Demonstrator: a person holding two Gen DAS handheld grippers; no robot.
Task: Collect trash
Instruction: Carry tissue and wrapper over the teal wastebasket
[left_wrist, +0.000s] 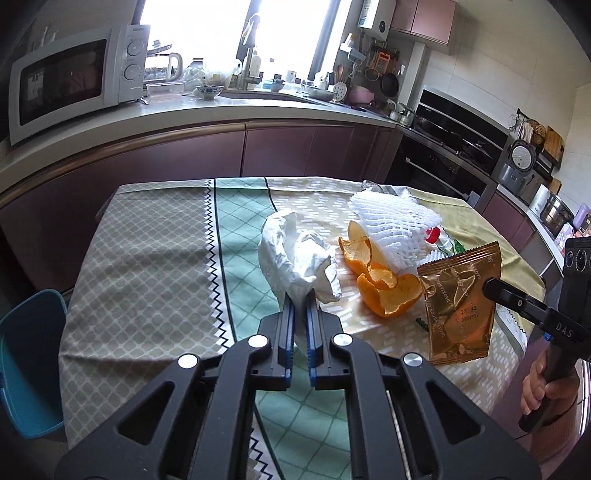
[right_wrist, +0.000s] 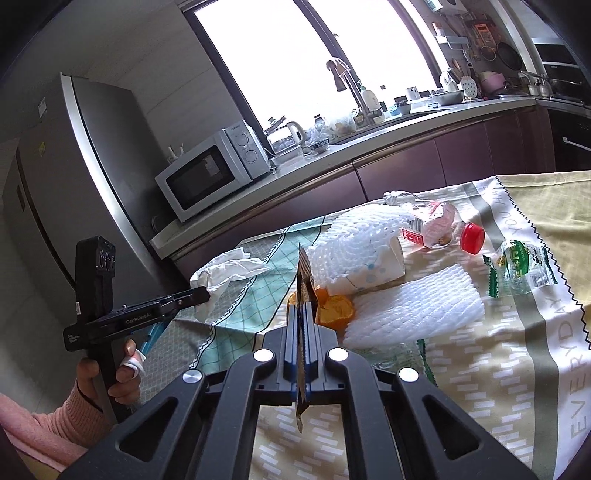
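The left gripper (left_wrist: 300, 301) is closed on a crumpled white tissue (left_wrist: 299, 254); the tissue is pinched at its near end between the blue pads and is seen lifted above the cloth (left_wrist: 147, 240) that covers the counter; in the right wrist view the same tissue (right_wrist: 225, 275) hangs from the tip of the left gripper (right_wrist: 201, 294), which is held by a hand (right_wrist: 110, 376) with a pink sleeve (right_wrist: 40, 432).

The right gripper (right_wrist: 303, 314) is closed on a golden snack wrapper (right_wrist: 304, 284); the wrapper is held edge-on between the pads and sticks out above and below them; in the left wrist view the wrapper (left_wrist: 460, 306) is seen flat, gripped at its right edge by the right gripper (left_wrist: 489, 286), and it hangs above the cloth.

On the cloth, just beside the wrapper, orange peel (left_wrist: 384, 284) is lying; behind the peel white foam netting (left_wrist: 399, 225) is spread; a clear plastic bottle (right_wrist: 439, 227) with a red cap (right_wrist: 472, 238) lies on its side further back; a clear bag with green print (right_wrist: 521, 271) lies to the right of the bottle; a second foam net (right_wrist: 413, 310) lies flat near the peel.
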